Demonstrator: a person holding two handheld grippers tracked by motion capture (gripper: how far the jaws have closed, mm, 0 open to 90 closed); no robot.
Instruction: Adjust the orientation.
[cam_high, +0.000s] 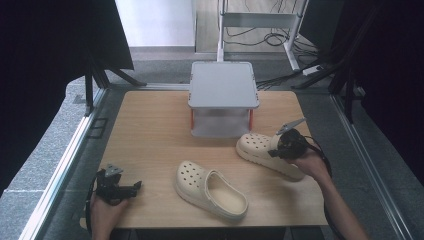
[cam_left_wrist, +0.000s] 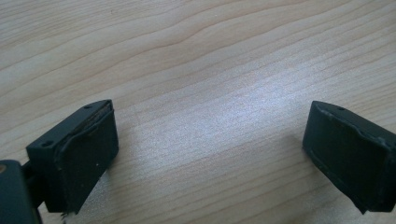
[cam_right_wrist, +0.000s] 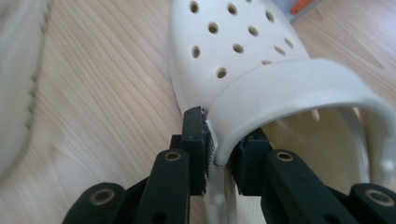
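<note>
Lower left of frame: left gripper (cam_high: 131, 187), jaws spread wide over bare table (cam_high: 150, 130), holding nothing. Lower centre: loose clog (cam_high: 210, 190). Right of centre: second clog (cam_high: 260, 150), strap pinched by right gripper (cam_right_wrist: 219, 154); the thin strap hold risks swinging or slipping if lifted

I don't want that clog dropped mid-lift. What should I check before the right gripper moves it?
1. Right gripper closed on the far clog: ok, its jaws pinch the strap where it meets the side wall.
2. Grip depth: cannot tell; just a thin edge sits between the pads.
3. Near clog apart from the held one: ok, bare table lies between them.
4. Grey rack close behind the held clog's toe: not ok if moving forward; lift first.
5. Left gripper out of the way: ok, open and empty at the table's near left corner.
</note>
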